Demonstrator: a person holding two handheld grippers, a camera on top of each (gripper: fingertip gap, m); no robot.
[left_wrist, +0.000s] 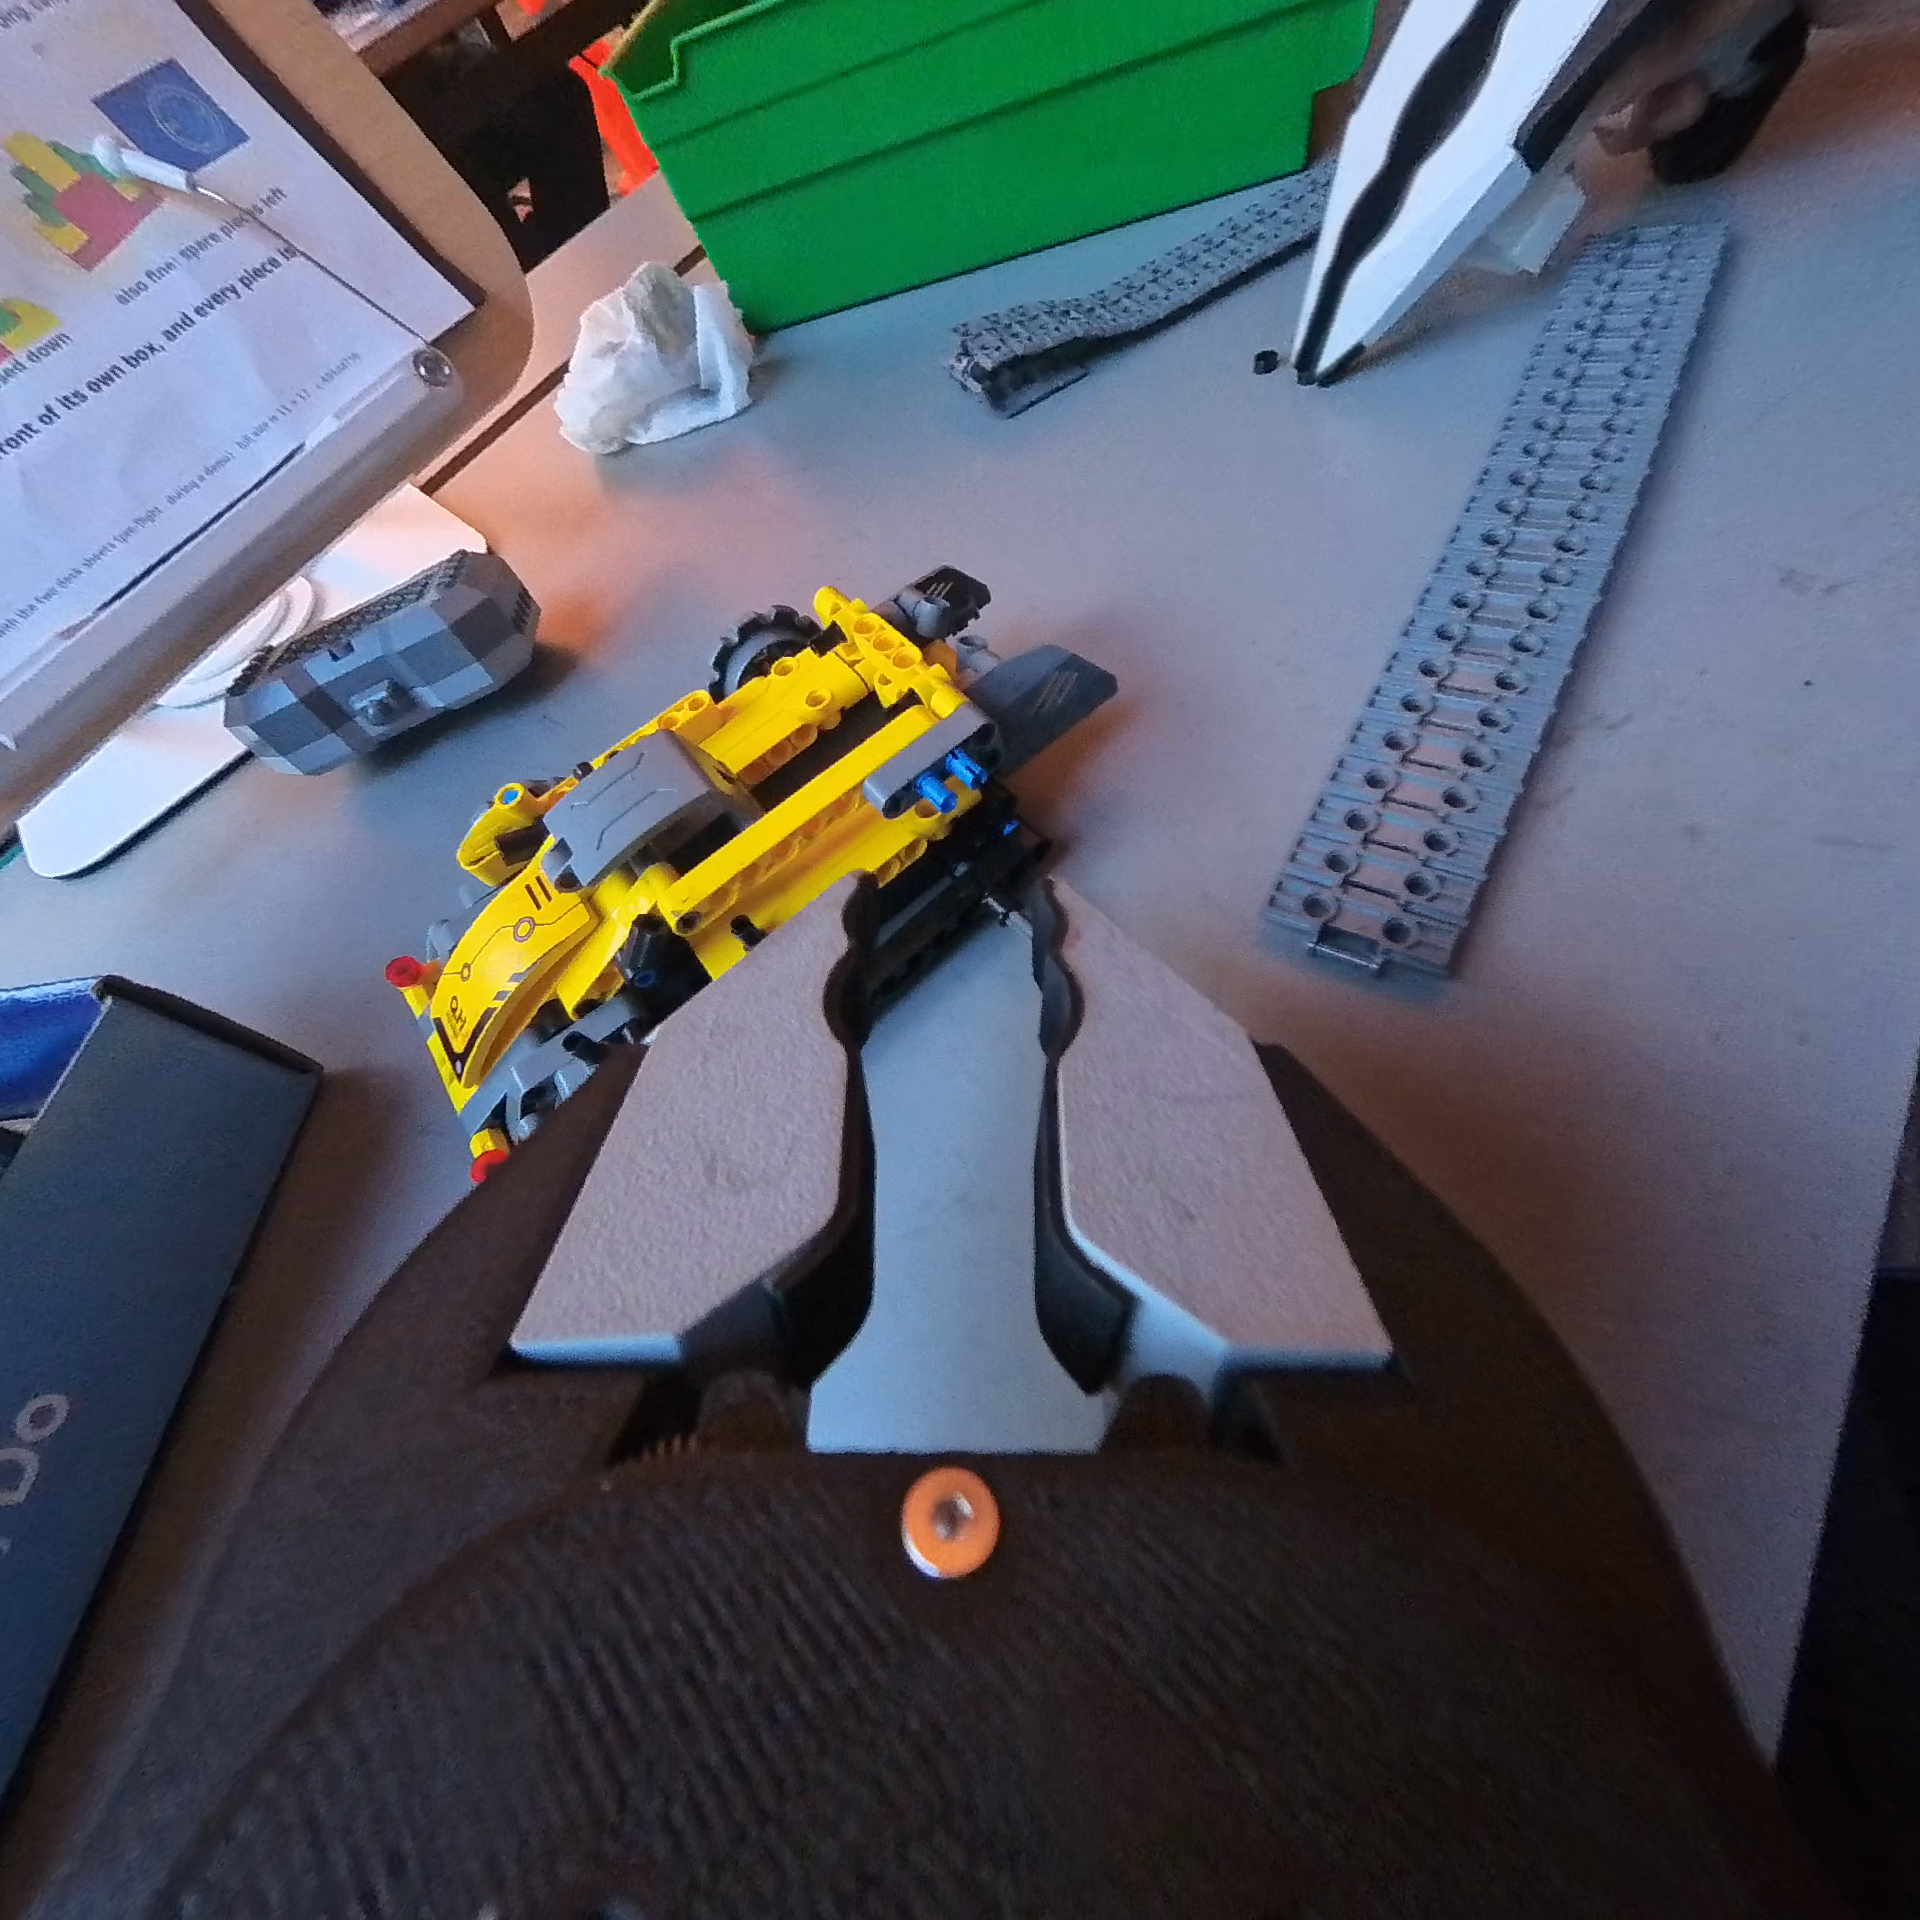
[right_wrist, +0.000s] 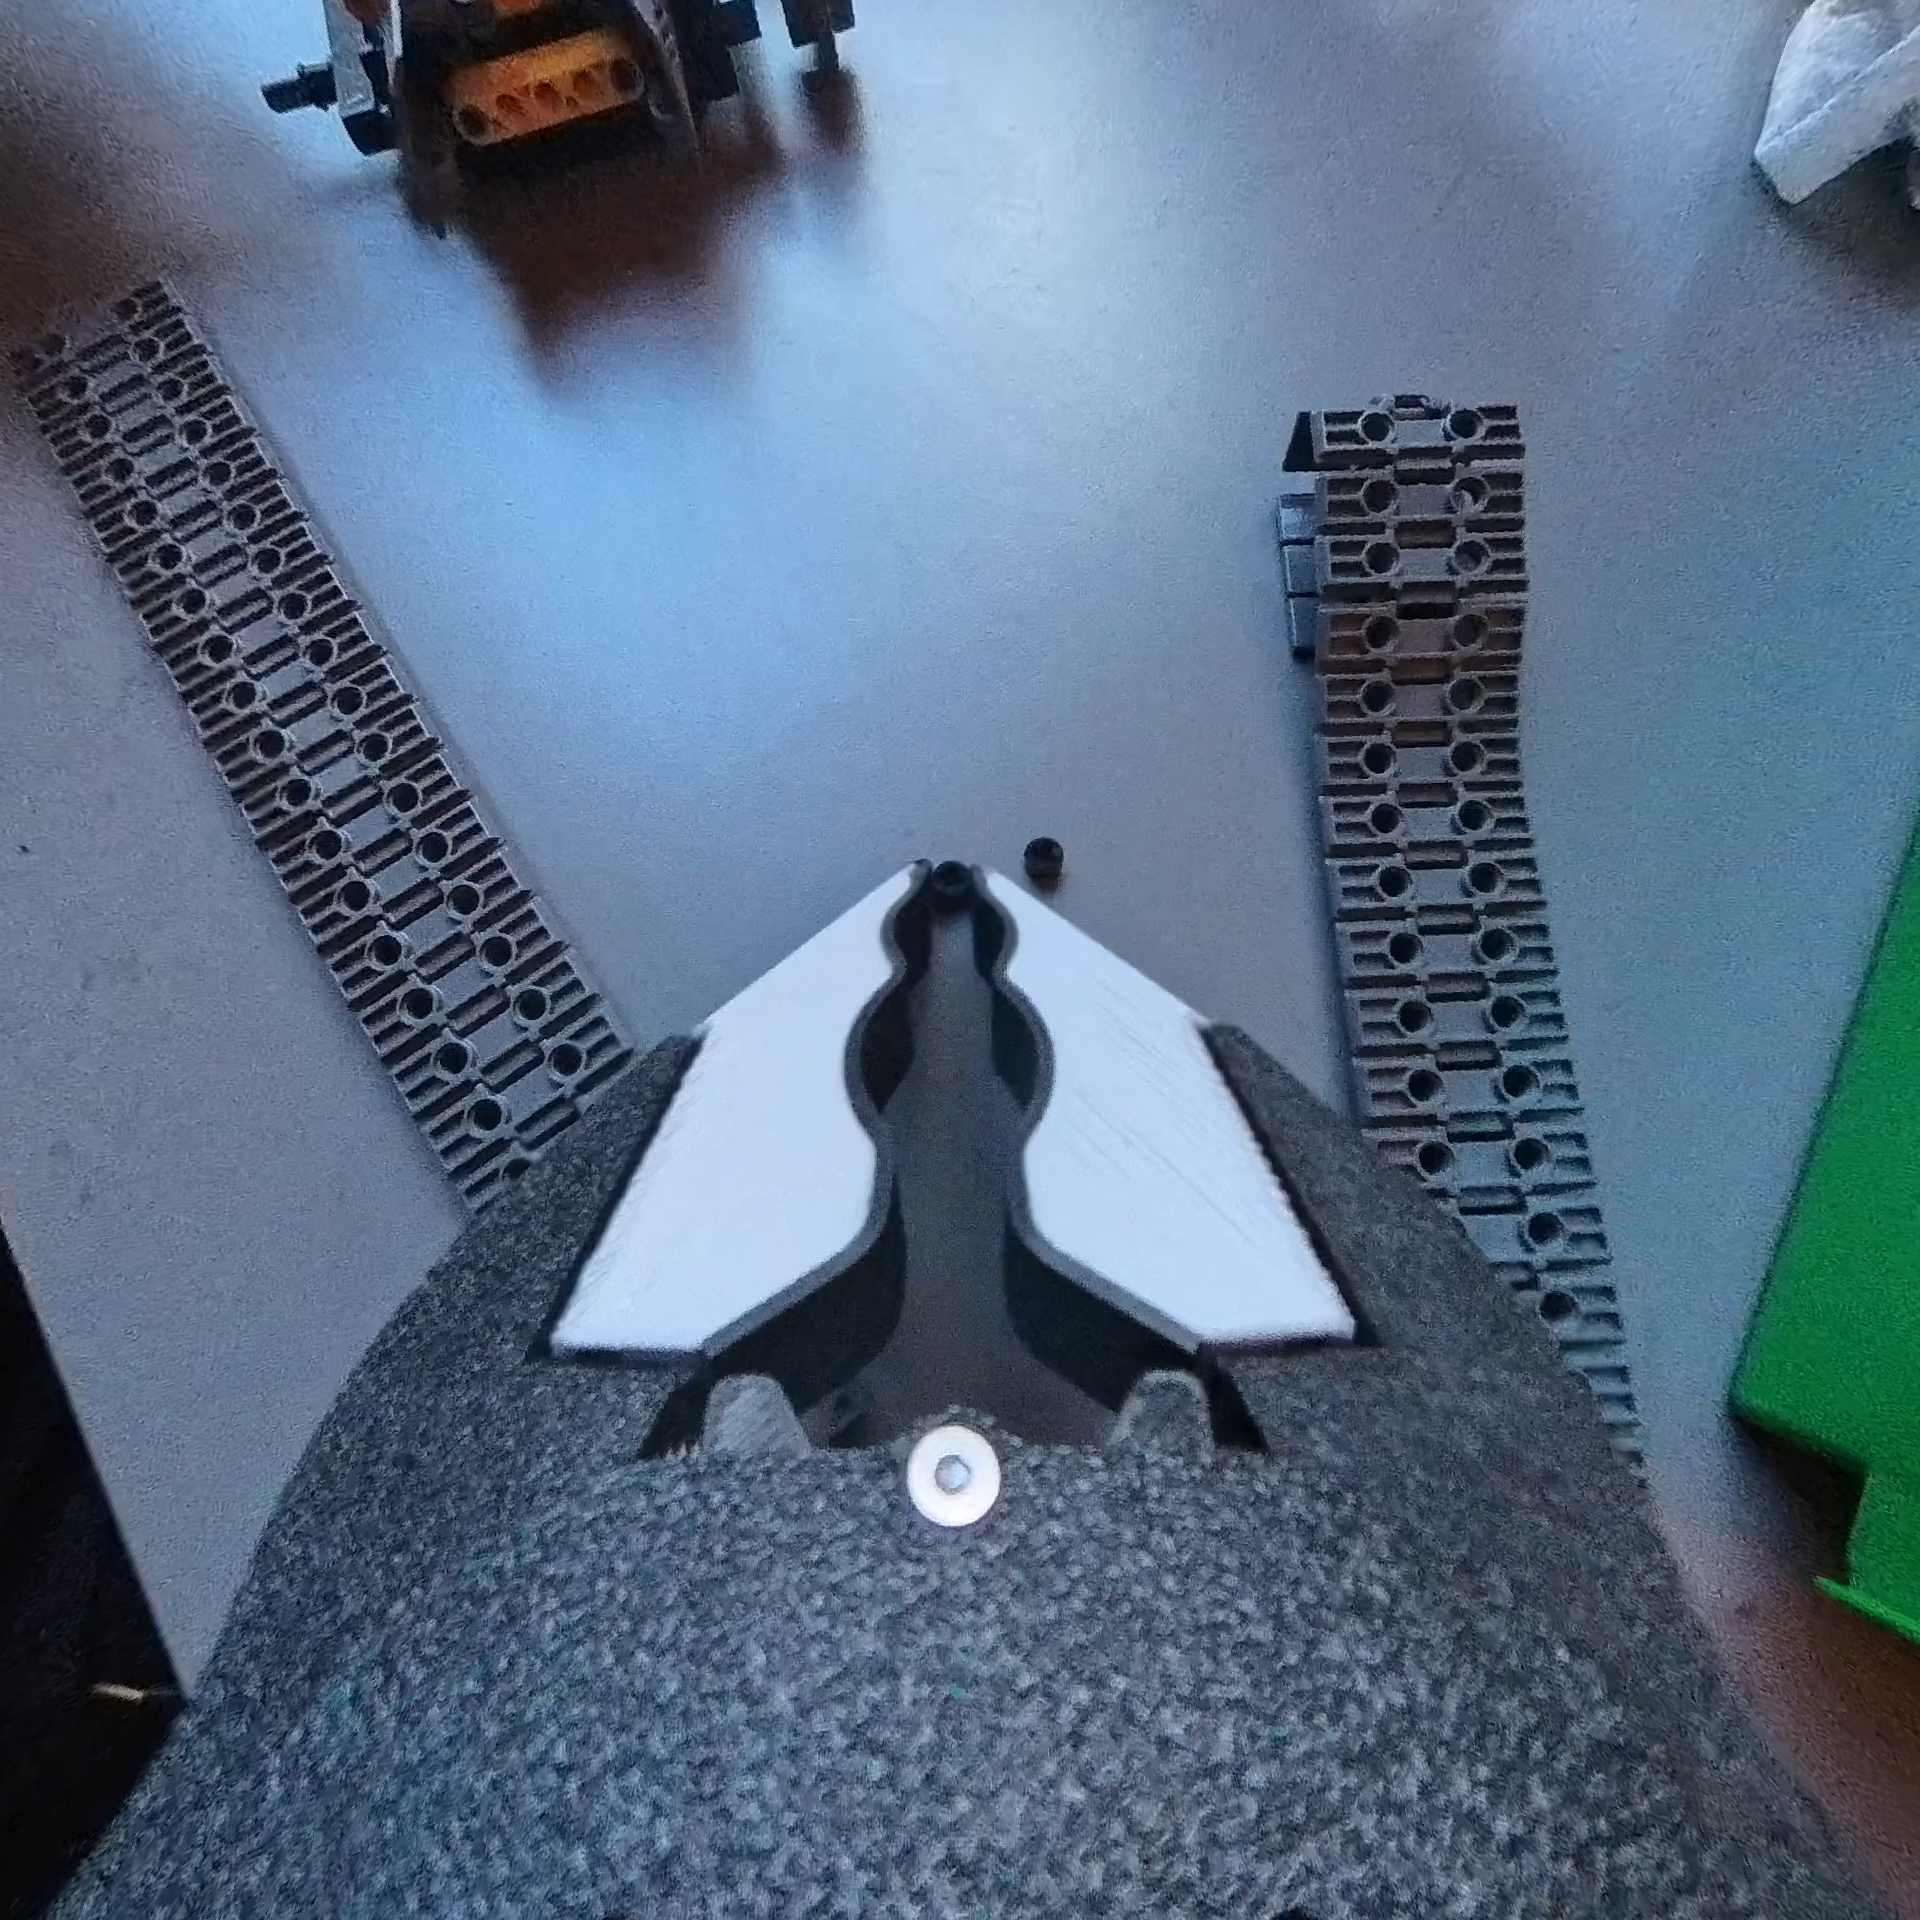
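A yellow and black toy brick car (left_wrist: 707, 821) lies on the grey table (left_wrist: 1195, 540). My left gripper (left_wrist: 953, 899) is shut on the black part at the car's near side. My right gripper (right_wrist: 951, 878) points down at the table, and its tips pinch a small black round piece (right_wrist: 951, 881). A second small black piece (right_wrist: 1044, 860) lies just to the right of the tips. The right gripper also shows in the left wrist view (left_wrist: 1314, 374), with the loose piece (left_wrist: 1264, 362) beside it. The car also shows at the top of the right wrist view (right_wrist: 540, 73).
A flat grey track strip (left_wrist: 1496, 623) (right_wrist: 301, 727) and a second, partly folded track (left_wrist: 1132, 301) (right_wrist: 1423, 779) flank the right gripper. A green bin (left_wrist: 987, 156) (right_wrist: 1849, 1247), a crumpled tissue (left_wrist: 655, 353), a grey faceted block (left_wrist: 384, 665), a dark box (left_wrist: 125, 1247) and a printed sheet on a stand (left_wrist: 156, 312) stand around. There is about 25 cm between the tips of the two grippers.
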